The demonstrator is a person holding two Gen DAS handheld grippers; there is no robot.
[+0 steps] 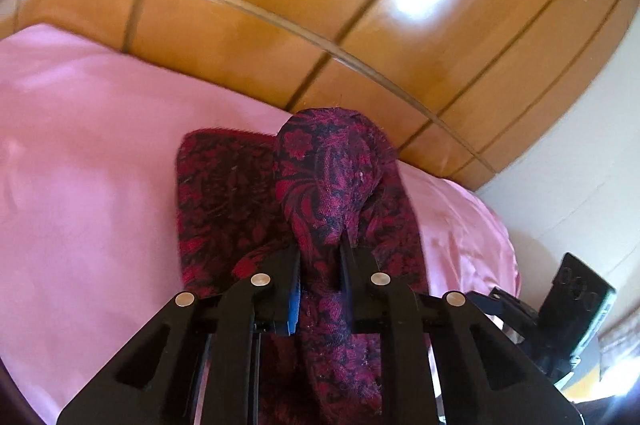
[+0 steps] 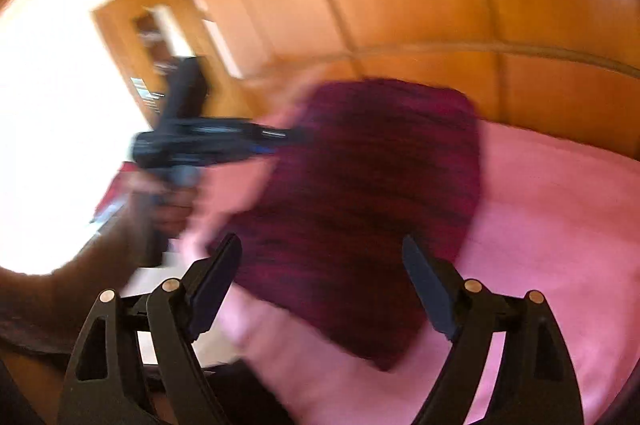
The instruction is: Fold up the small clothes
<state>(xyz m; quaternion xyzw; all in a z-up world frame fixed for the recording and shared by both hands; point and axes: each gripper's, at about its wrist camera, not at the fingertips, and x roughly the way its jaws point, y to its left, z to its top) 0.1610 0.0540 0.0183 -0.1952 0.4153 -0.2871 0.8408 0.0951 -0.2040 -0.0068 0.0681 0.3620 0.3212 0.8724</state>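
- The whole right wrist view is smeared with motion blur; the dark red cloth (image 2: 360, 209) shows no pattern there.
- The left gripper (image 2: 288, 135) is a dark streak, its fingertips lost against the cloth.
- In the left wrist view, the cloth's lower end runs behind the black finger mounts.
- The right gripper (image 1: 560, 317) is cut off at the frame's edge.

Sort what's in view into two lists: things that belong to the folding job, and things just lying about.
Part of the job:
- dark red patterned cloth, partly folded on the bed
- left gripper, shut on a bunched fold of the cloth
- right gripper, open, holding nothing
- pink bedsheet, the folding surface

Just there:
- wooden headboard
- white wall
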